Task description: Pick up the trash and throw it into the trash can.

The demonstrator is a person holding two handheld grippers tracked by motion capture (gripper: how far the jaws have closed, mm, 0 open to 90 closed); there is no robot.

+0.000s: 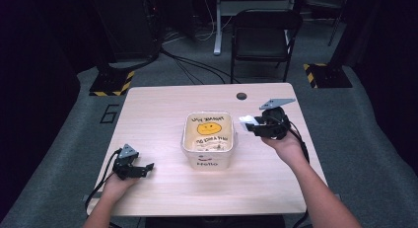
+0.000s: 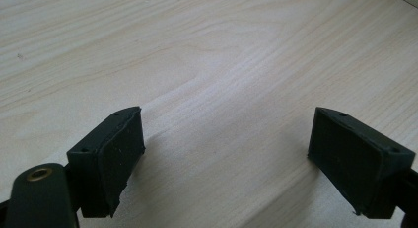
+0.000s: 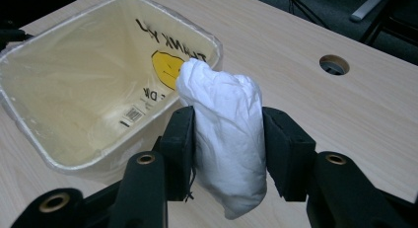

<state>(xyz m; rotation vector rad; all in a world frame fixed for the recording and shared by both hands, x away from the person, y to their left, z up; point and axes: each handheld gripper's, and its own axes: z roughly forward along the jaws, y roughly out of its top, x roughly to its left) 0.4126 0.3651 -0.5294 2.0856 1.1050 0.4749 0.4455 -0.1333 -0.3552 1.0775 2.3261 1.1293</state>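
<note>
A cream bin lined with a clear bag that bears a yellow smiley face and black lettering stands in the middle of the wooden table. My right gripper hovers just right of the bin's rim, shut on a crumpled white wad of paper. In the right gripper view the wad is squeezed between both pads, with the bin open behind it. My left gripper rests near the table's front left, open; its jaws stand wide apart over bare wood.
A round cable hole sits in the table's far side. Beyond the table stand a black folding chair and stand bases with yellow-black tape. Cables run across the grey floor.
</note>
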